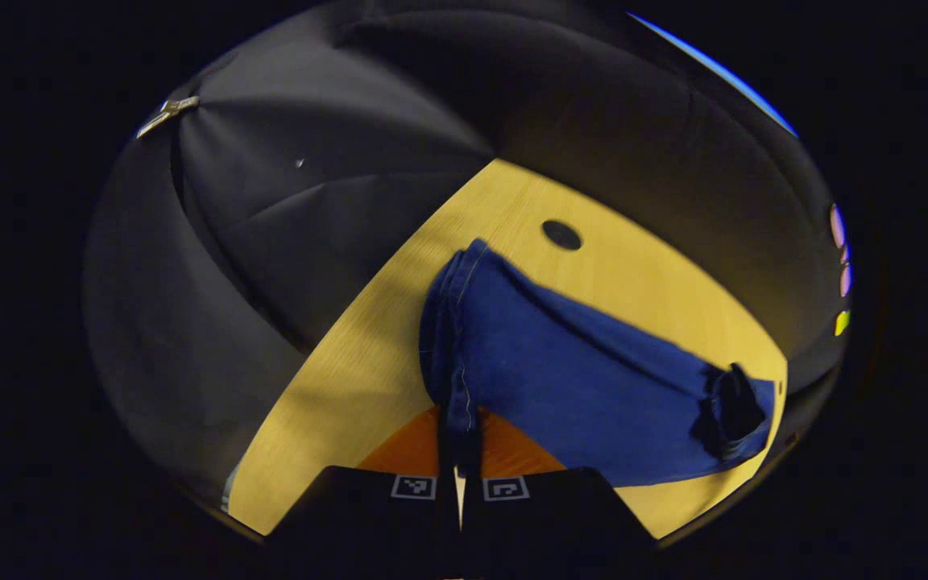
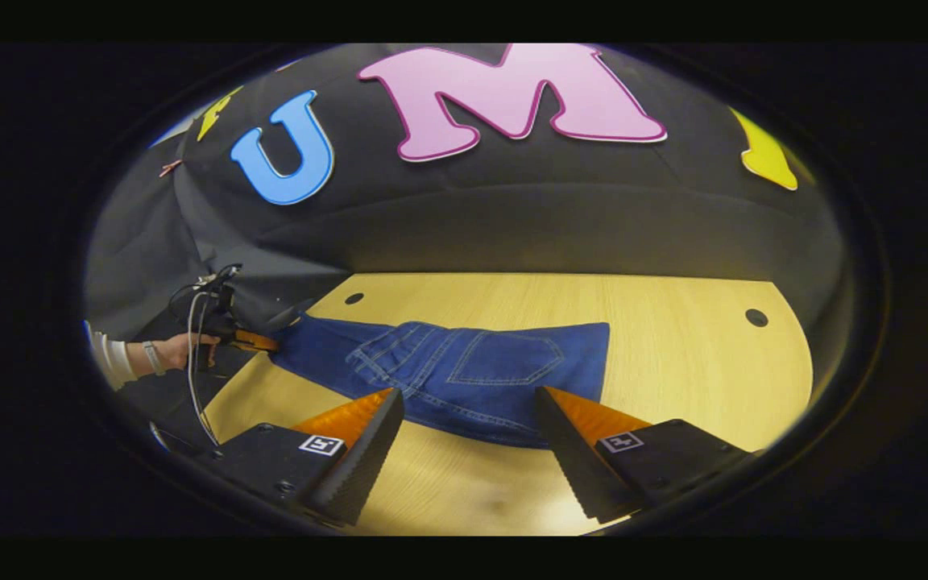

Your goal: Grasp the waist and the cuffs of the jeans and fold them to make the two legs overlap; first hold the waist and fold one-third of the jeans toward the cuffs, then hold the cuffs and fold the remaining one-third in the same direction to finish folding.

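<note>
Blue jeans lie on the wooden table, legs overlapped, back pocket up, waist toward the right. My right gripper stands open just over their near edge, with nothing between its fingers. In the left gripper view, the left gripper is shut on the cuff end of the jeans, and the fabric runs away to the right, where a dark fold marks the waist end. The right gripper view shows that left gripper at the far left, a hand holding it with the cuffs raised slightly off the table.
The table has round dark holes. Black cloth walls close in behind and to the left. Cables hang from the left gripper by the table's left edge. Bare wood lies right of the waist.
</note>
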Action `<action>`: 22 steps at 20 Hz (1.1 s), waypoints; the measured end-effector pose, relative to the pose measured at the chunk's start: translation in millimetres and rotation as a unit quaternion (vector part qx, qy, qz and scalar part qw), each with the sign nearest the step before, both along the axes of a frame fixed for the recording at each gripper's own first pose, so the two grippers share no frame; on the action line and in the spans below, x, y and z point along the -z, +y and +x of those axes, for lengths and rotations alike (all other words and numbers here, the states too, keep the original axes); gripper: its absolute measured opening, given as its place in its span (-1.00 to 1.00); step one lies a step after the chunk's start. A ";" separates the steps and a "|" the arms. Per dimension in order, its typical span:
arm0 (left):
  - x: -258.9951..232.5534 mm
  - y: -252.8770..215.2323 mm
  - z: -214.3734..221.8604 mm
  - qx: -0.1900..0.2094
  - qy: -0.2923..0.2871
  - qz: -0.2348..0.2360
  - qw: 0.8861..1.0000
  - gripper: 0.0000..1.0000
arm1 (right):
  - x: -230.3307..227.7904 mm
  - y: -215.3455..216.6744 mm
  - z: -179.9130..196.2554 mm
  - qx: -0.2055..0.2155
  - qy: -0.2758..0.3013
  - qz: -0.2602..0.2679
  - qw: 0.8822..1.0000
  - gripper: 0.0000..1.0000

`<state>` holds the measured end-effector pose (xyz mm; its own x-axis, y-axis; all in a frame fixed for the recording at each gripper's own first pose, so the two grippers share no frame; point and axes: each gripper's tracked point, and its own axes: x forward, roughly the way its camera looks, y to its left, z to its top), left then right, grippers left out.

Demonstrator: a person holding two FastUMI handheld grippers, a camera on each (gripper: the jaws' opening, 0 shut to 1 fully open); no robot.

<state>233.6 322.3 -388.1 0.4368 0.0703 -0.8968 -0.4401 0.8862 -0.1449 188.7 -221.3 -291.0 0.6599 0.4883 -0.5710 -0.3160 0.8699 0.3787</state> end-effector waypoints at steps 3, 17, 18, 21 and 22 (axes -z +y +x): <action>-51.9 -23.7 20.9 0.025 -0.046 -0.009 0.999 -0.87 | -7.5 -8.6 2.9 0.010 -0.007 0.008 1.000 0.97; -132.1 -405.8 77.1 0.358 -0.145 -0.072 0.919 -0.87 | -20.6 -101.0 -8.0 0.033 -0.040 -0.010 0.999 0.96; -112.4 -410.4 76.3 0.375 -0.127 -0.061 0.916 -0.87 | -16.8 -110.1 -10.2 0.035 -0.039 -0.017 0.998 0.97; -39.1 -419.6 54.4 0.402 -0.044 -0.024 0.914 -0.87 | -6.6 -127.6 -21.2 0.035 -0.034 -0.026 0.998 0.97; -21.9 -421.8 47.9 0.412 -0.019 -0.008 0.911 -0.87 | -3.0 -131.8 -23.5 0.034 -0.032 -0.030 0.998 0.97</action>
<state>281.5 -99.5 -366.1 0.3666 -0.3074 -0.8781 0.3784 0.9115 -0.1611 165.2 -353.1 -288.0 0.7271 0.4074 -0.5526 -0.2773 0.9106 0.3065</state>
